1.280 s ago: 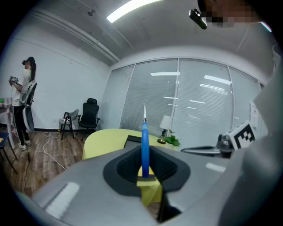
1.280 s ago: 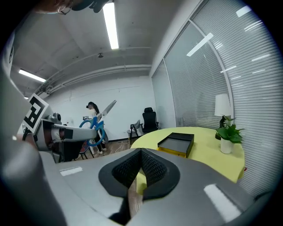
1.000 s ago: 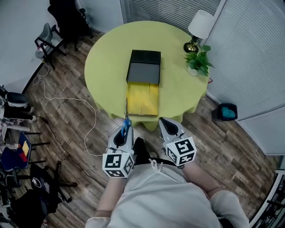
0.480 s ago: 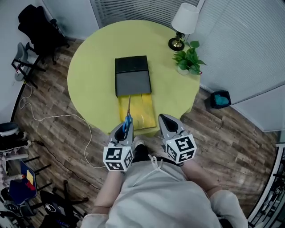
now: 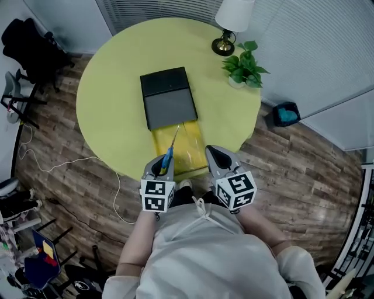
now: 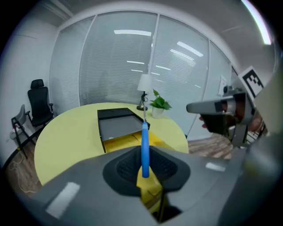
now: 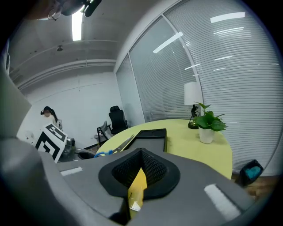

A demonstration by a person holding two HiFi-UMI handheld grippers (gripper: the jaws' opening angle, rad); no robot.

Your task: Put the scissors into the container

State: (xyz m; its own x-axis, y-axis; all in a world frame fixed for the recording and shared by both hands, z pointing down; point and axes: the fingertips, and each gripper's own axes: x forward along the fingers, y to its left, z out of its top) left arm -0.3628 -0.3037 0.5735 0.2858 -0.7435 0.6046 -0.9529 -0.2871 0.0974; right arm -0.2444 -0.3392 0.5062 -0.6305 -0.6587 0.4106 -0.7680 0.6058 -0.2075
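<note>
Pivot risk: we're pinching blue-handled metal scissors point(image 5: 168, 156) handle-only in the left gripper point(image 6: 144, 173) (right gripper point(image 7: 136, 178) idling shut, empty), blades point(image 5: 175, 134) maybe swinging off the black-lidded yellow container point(image 5: 168, 104).

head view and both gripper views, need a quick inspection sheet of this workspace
surface: round yellow-green table, mostly bare
job's things: blue-handled scissors held above the table's near edge, blades pointing at the container; the container is black, with its yellow part open toward the person; scissors not yet in it
clutter: lamp and potted plant at the far right edge, clear of the container
grippers: left tool shut on the scissors' handle; right tool shut, with nothing in it
cables: white cable loose on the floor left of the table
surroundings: wooden floor, black chair, teal bin, window blinds
</note>
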